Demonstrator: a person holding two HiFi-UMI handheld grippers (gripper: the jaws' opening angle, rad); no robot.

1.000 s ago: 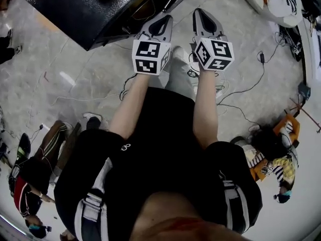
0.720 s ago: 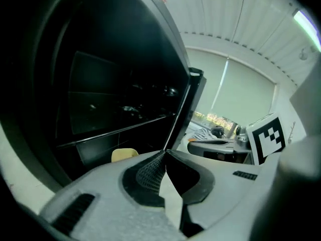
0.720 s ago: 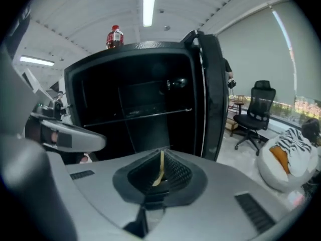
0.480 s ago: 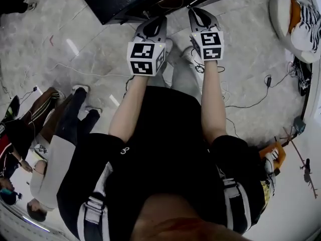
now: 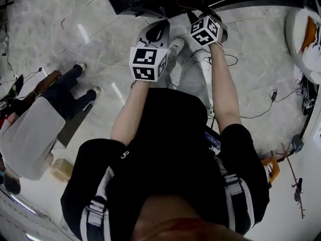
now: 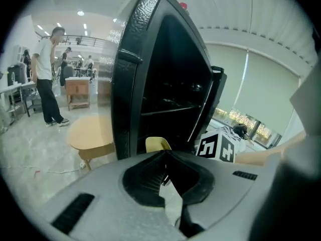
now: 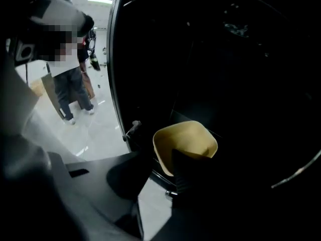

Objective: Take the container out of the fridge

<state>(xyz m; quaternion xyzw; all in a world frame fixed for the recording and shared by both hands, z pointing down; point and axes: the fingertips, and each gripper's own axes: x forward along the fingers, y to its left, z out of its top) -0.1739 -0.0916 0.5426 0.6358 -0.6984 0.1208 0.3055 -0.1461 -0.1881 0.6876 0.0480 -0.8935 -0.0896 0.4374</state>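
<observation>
The black fridge (image 6: pixel 150 69) stands open, its inside dark. A pale yellow container (image 7: pixel 186 140) sits low inside it, and it also peeks over my left gripper as a yellow container (image 6: pixel 157 144). My right gripper (image 7: pixel 160 159) has reached into the fridge and is open. Its near fingertip (image 7: pixel 188 172) stands in front of the container's bowl, and the container's left rim lies between the fingers. In the head view the right gripper (image 5: pixel 198 16) is at the fridge's edge. My left gripper (image 5: pixel 158 29) hangs back outside, jaws shut on nothing.
The fridge door (image 6: pixel 213 104) stands swung open on the right. A round wooden table (image 6: pixel 93 134) is left of the fridge, with a person (image 6: pixel 47 74) standing behind it. Another person (image 5: pixel 35 129) stands at my left. Cables (image 5: pixel 228 59) trail over the marble floor.
I have come closer to the fridge. The right gripper has gone forward into the opening, ahead of the left one, and its jaws now stand apart.
</observation>
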